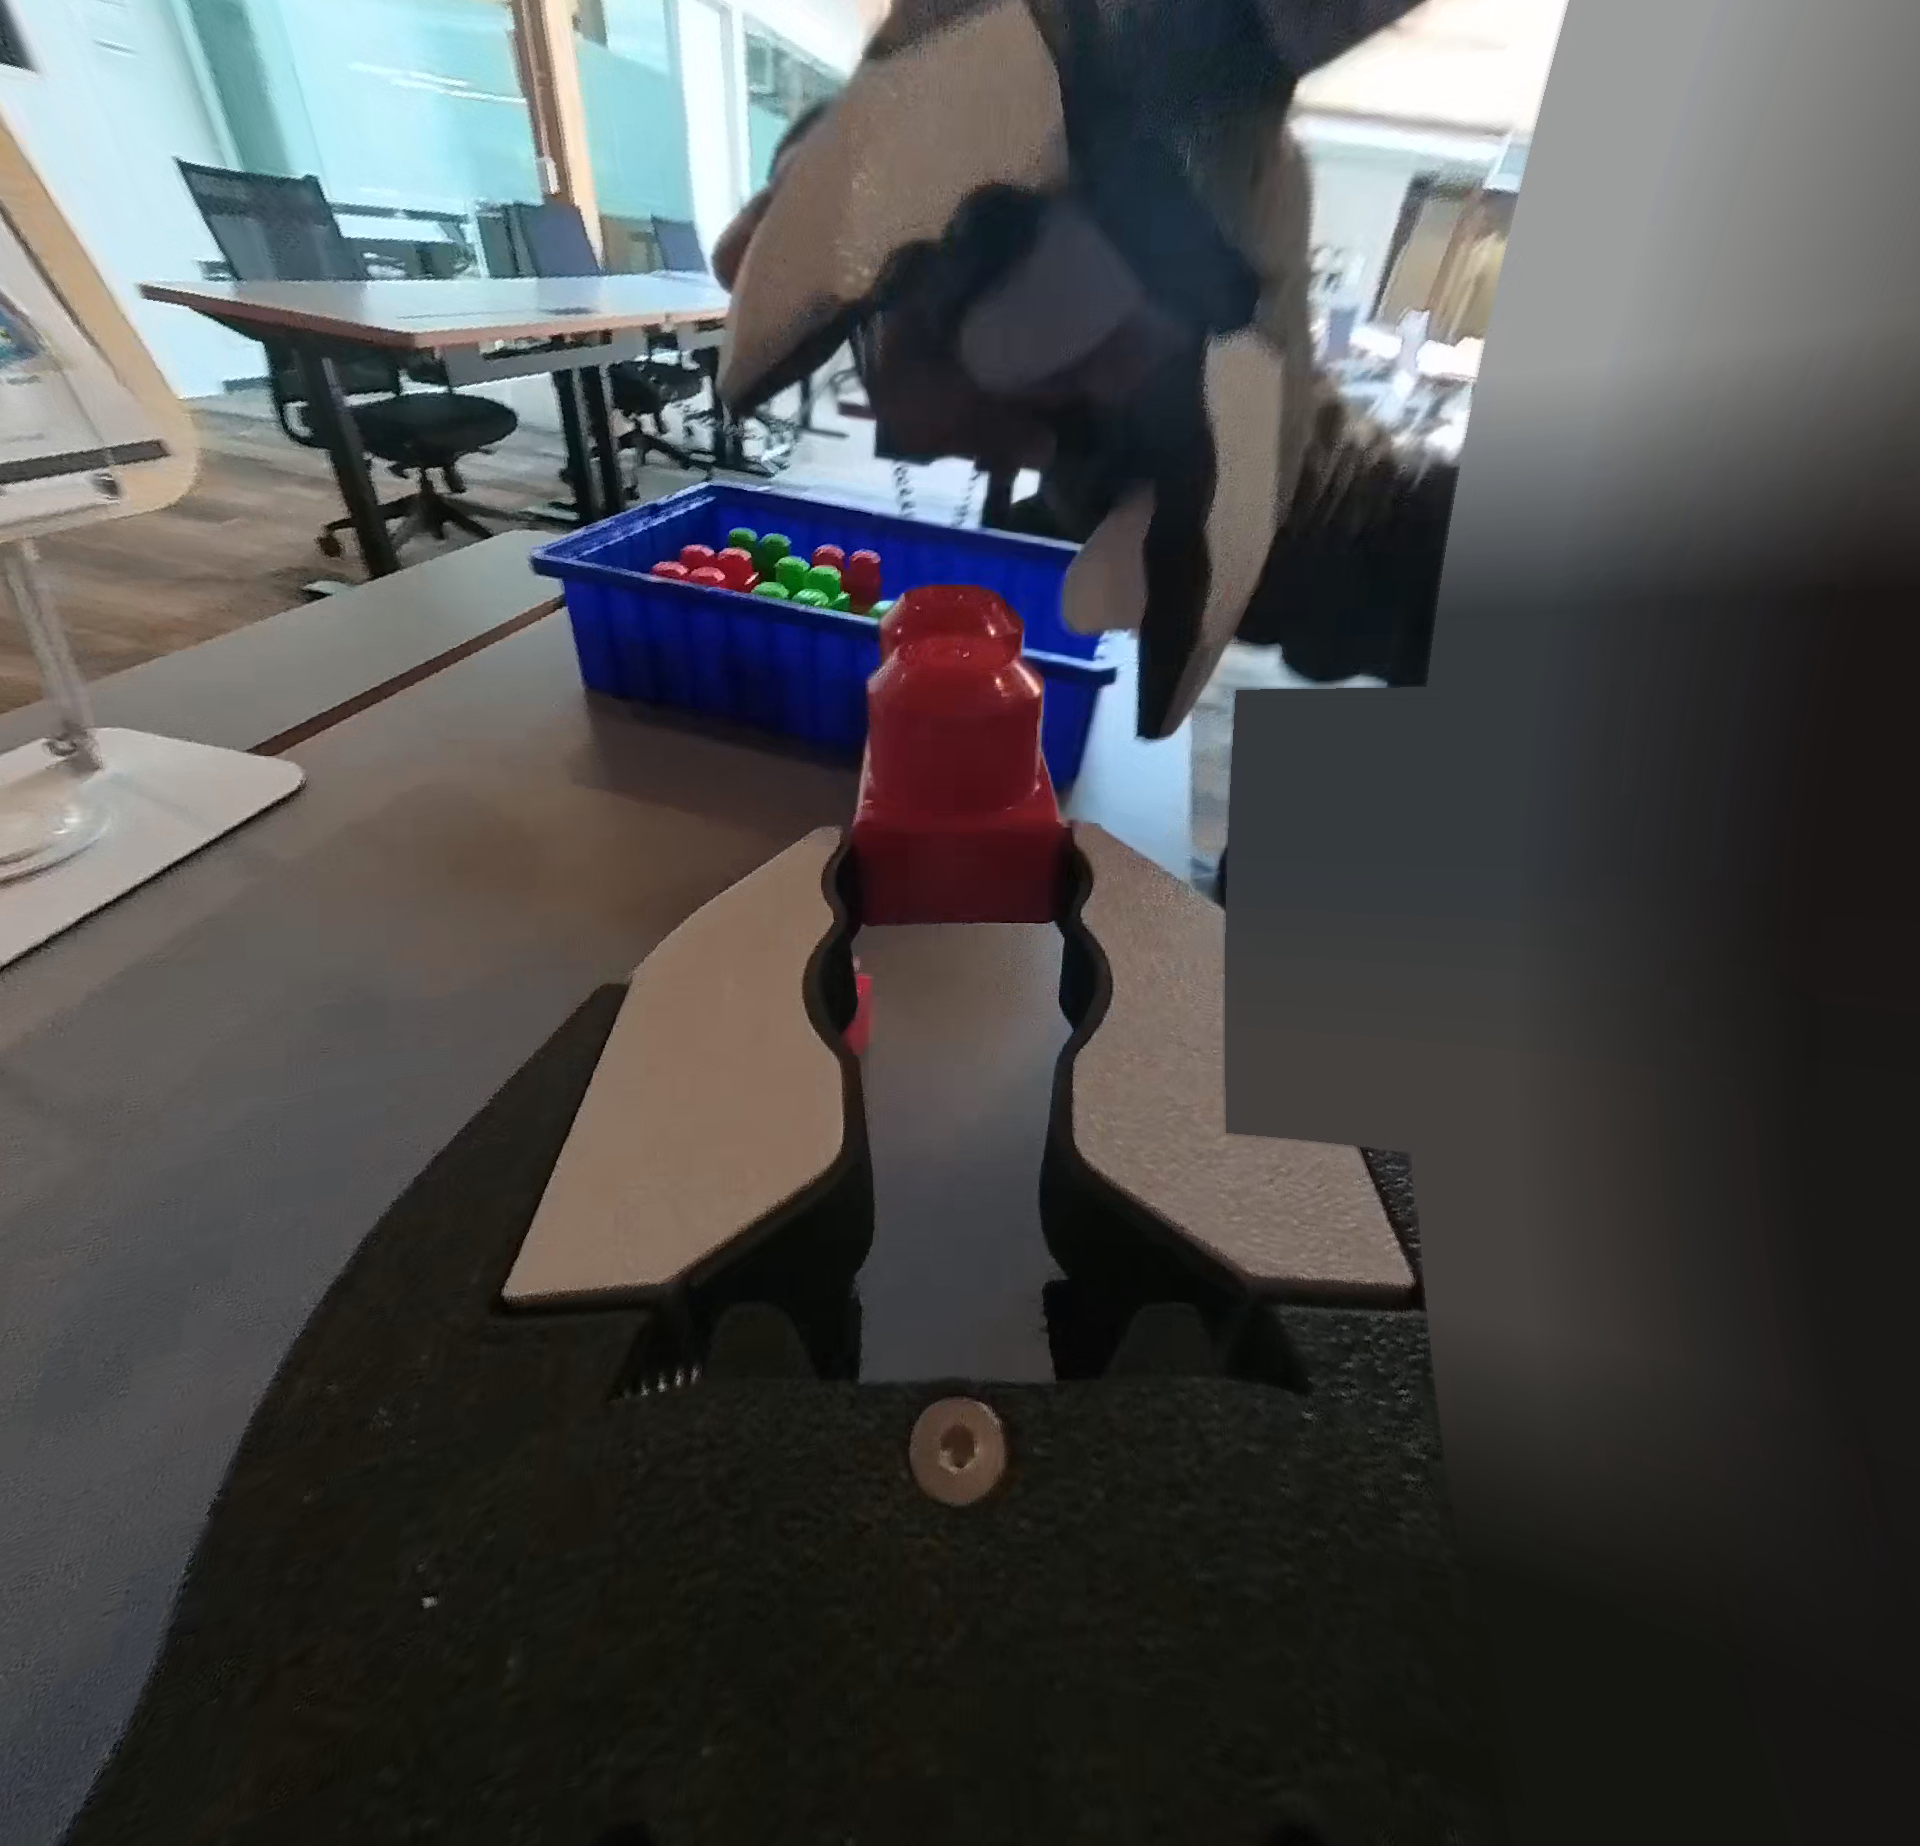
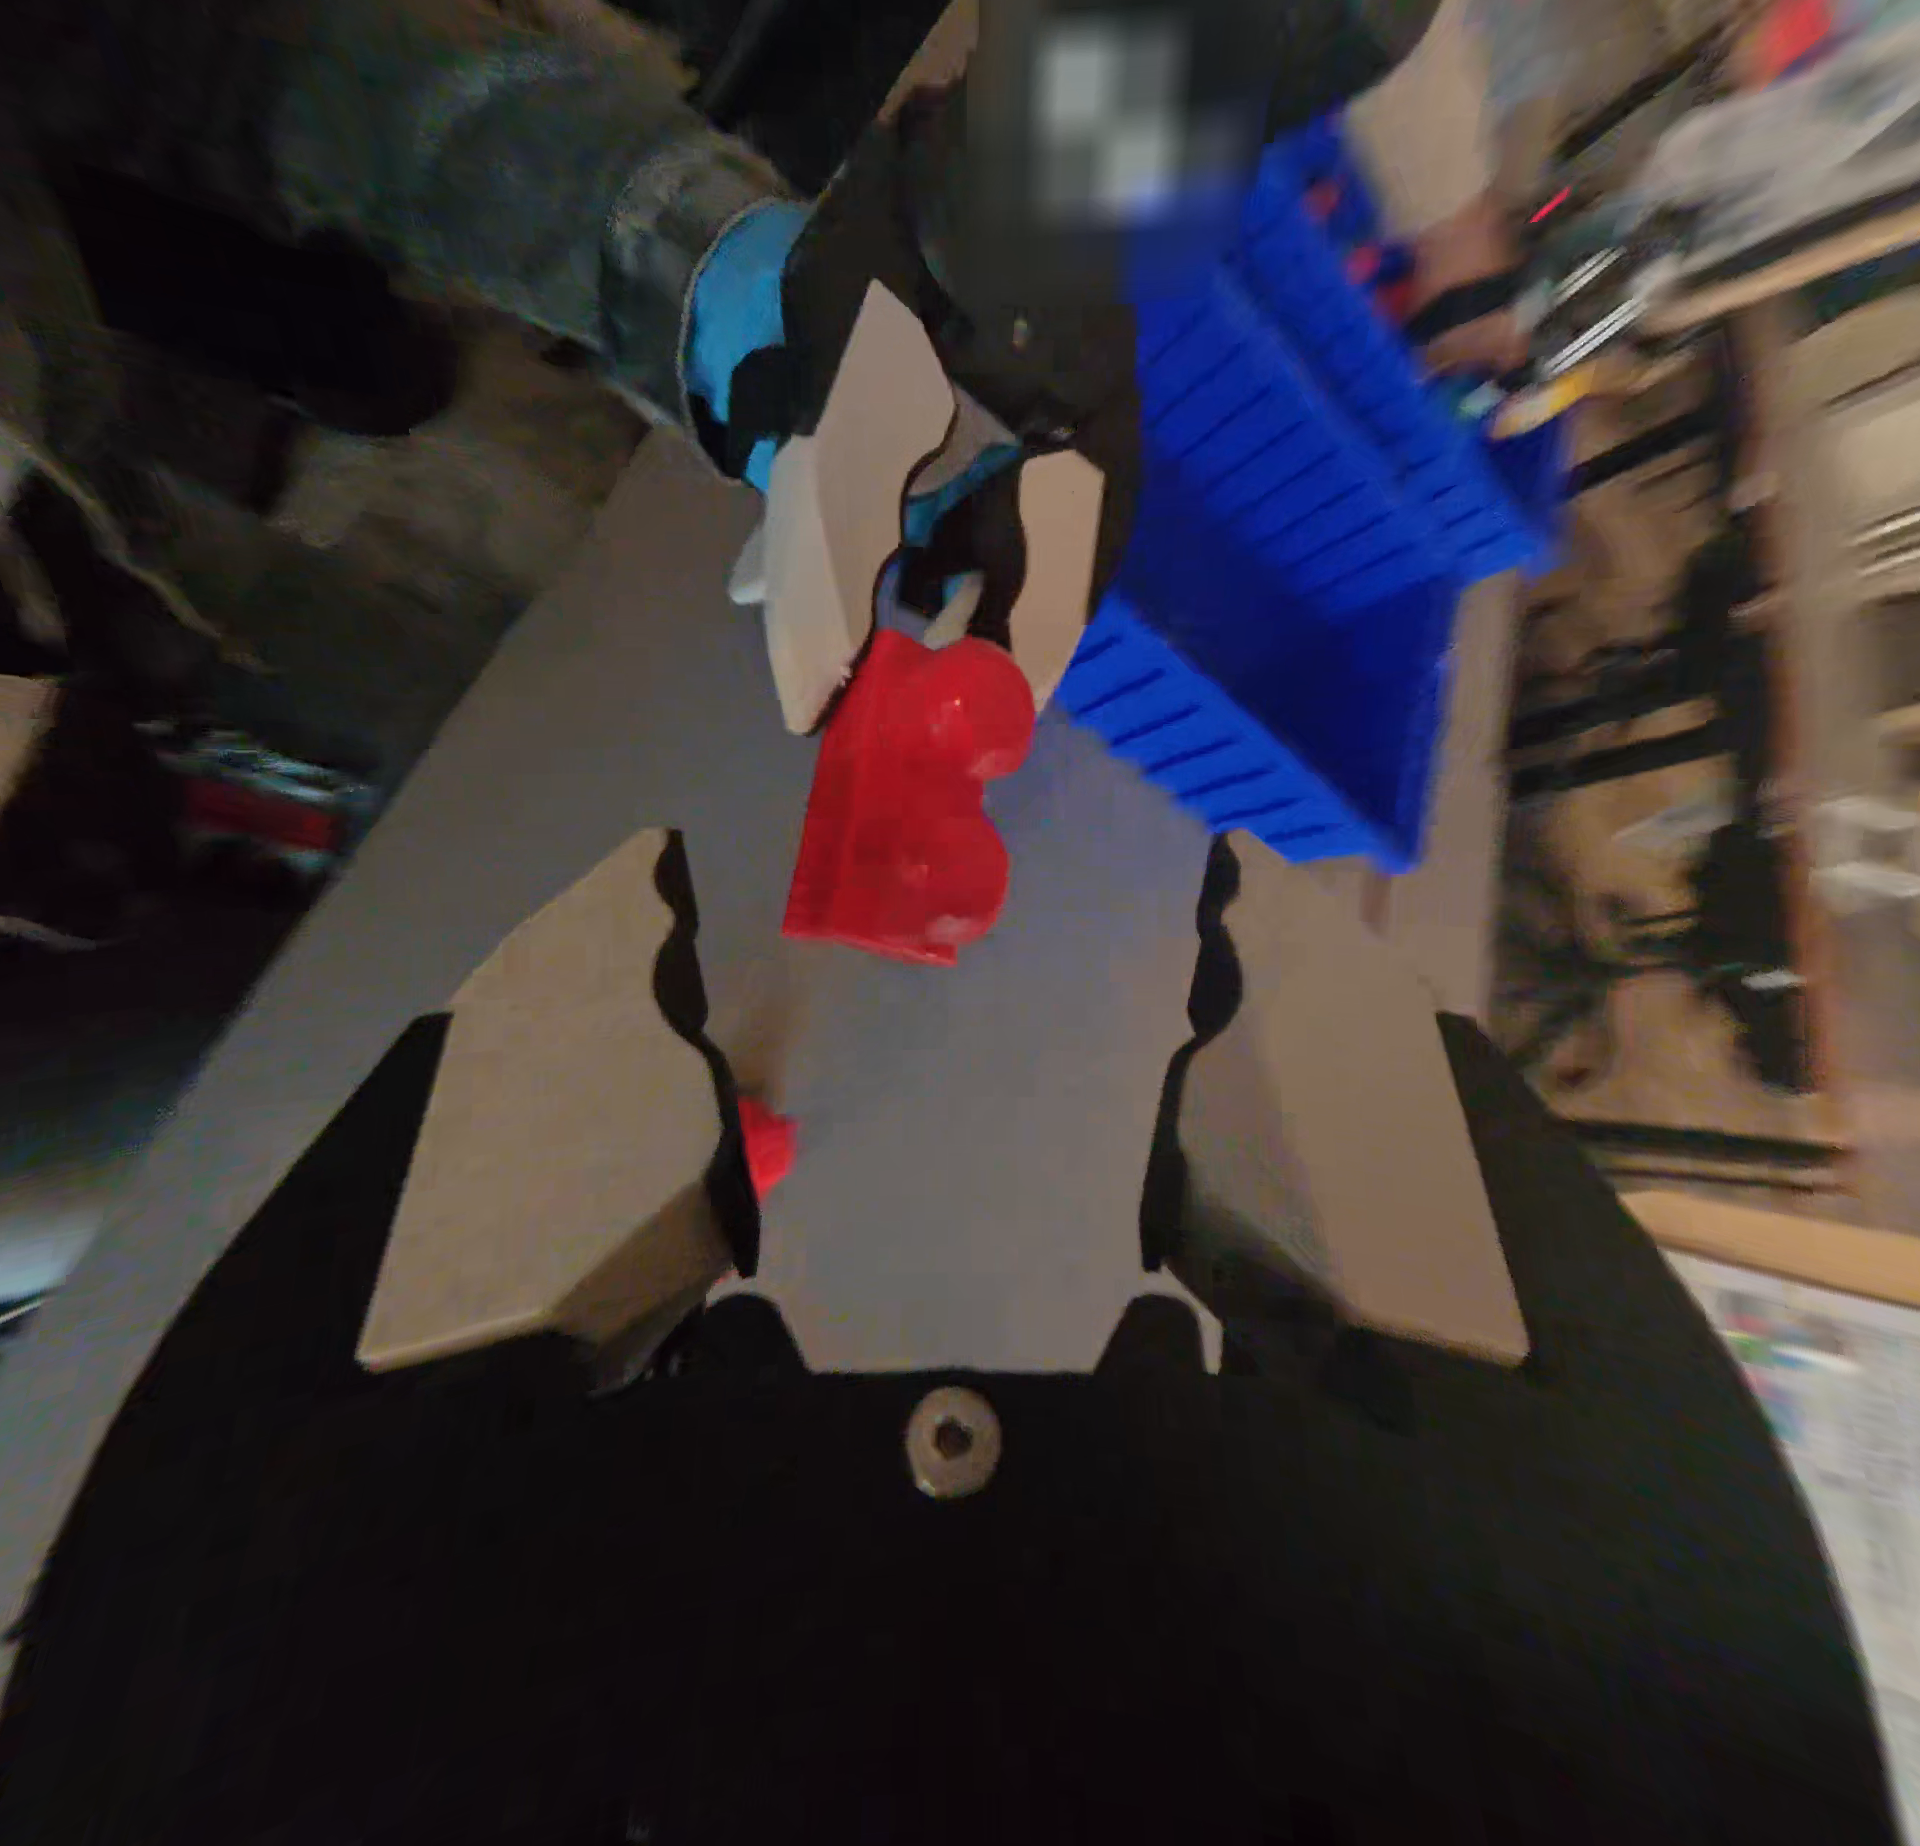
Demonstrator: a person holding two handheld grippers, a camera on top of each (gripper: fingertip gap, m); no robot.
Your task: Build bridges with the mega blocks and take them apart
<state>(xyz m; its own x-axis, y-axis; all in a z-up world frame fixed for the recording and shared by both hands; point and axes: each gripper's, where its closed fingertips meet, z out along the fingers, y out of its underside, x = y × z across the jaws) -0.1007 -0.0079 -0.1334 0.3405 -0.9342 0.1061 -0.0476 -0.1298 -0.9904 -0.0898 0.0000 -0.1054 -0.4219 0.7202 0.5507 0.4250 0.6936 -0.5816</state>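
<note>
The dark brown surface (image 1: 436, 923) carries a blue bin (image 1: 727, 653) at its far edge, filled with a loose heap of red and green blocks (image 1: 774, 575). In front of the bin, the left hand-held gripper (image 1: 961, 877) is clamped on the base of a red block (image 1: 956, 757), its two tips pressing the block's opposite side walls. The block sits studs up, with two studs lined one behind the other, so its long axis runs away from the left wrist camera toward the bin. The right hand-held gripper (image 2: 940, 861) hangs above and beyond the block with its jaws spread wide and nothing between them; in its own blurred view the red block appears just ahead of the tips, long axis pointing toward that camera. A small red piece (image 2: 767, 1147), probably another block, lies on the surface beside the right gripper's left finger (image 2: 582, 1100).
</note>
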